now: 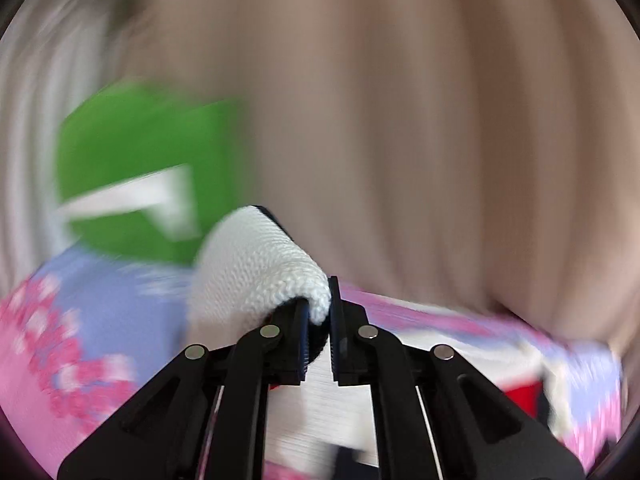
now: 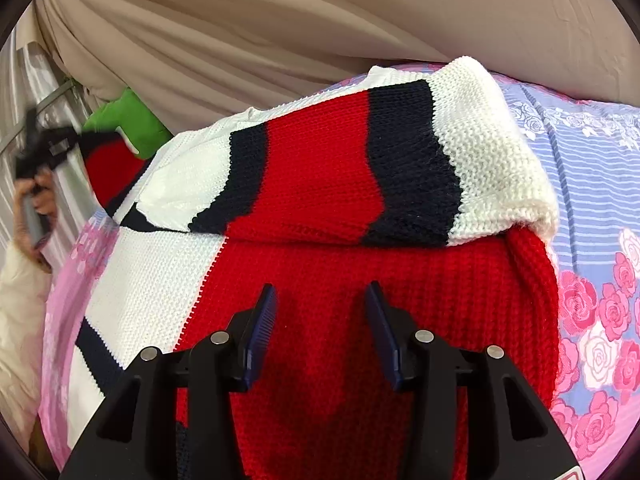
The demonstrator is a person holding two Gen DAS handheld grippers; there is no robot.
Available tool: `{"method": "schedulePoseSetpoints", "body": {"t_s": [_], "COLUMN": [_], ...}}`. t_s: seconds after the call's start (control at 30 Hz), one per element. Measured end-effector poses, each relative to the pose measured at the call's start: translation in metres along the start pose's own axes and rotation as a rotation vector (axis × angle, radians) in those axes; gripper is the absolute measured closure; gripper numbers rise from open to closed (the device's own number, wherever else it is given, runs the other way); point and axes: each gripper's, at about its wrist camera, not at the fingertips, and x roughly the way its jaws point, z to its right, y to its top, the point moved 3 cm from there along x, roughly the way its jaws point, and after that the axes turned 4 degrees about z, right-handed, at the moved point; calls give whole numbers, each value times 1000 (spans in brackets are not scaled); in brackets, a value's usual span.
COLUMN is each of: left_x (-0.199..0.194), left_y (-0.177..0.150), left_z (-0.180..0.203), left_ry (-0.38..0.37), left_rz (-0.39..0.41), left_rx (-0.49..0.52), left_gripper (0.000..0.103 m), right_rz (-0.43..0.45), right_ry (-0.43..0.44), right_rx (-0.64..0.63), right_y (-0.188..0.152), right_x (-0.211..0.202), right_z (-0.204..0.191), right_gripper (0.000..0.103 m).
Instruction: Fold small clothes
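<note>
The left tongs (image 1: 330, 308) are pinched nearly closed, and a white knitted edge of the sweater (image 1: 260, 268) is caught between the pads, bulging up and away toward ten o'clock from the tips. That view is badly smeared, so little else is sure: a green shape (image 1: 140, 160) at nine o'clock and pink and blue flowered cloth below it.

The right tongs (image 2: 320, 304) stand about half open and hold nothing. Their blue ribbed fingers (image 2: 260, 320) hang over the red ribbed knit; whether the tips touch it I cannot tell.

The sweater (image 2: 320, 184) lies spread on a bedsheet (image 2: 592, 208) printed with blue stripes and pink roses. It is a chunky knit in red, navy and white blocks. A striped part, white then navy then red then navy then white, is folded across the top of the red body, its white end reaching toward two o'clock. White and navy panels lie at eight o'clock of the tongs.

At nine o'clock in the right view a hand (image 2: 34, 208) with a cream sleeve (image 2: 20, 312) grips the other tool, blurred, with a red and navy part of the sweater lifted beside it. Beige draped fabric (image 2: 280, 32) fills the background at twelve o'clock.
</note>
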Motion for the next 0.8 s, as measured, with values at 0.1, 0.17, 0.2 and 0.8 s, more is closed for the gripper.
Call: {"method": "schedulePoseSetpoints", "body": {"t_s": [0.1,0.17,0.2,0.8], "left_x": [-6,5,11,11], "left_y": [-45,-96,-124,-157], "left_z": [124,187,210,21], "left_ry": [-155,-232,-260,1], "left_rz": [-72,-169,-221,-312], "left_rx": [193,290,327,-119], "left_gripper": [93,87,78,34], "right_rz": [12,22,27,81], "right_ry": [12,23,25,-22], "right_rx": [19,32,41,-427], "right_y": [0,1,1,41], "right_x": [-3,-5,-6,19], "right_z": [2,4,6,-110], "right_gripper": [56,52,49,41]}}
